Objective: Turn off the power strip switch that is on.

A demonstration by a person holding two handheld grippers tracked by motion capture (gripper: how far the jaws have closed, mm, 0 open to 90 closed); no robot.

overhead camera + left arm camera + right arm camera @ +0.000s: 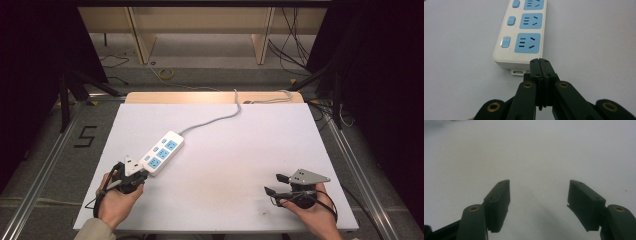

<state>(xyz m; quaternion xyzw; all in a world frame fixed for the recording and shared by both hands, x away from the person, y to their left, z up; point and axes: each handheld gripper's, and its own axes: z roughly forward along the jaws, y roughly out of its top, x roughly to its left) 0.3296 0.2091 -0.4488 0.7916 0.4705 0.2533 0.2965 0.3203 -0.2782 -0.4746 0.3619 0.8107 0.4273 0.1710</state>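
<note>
L gripper (541,61) at power strip (522,37)

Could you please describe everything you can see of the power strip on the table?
The power strip is a long white plastic block with three blue sockets, each beside a small blue switch, and a mounting tab at its near end. It lies flat and diagonal on the white table, its grey cable running off the far edge. The shut left hand-held gripper is at its near end.
</note>
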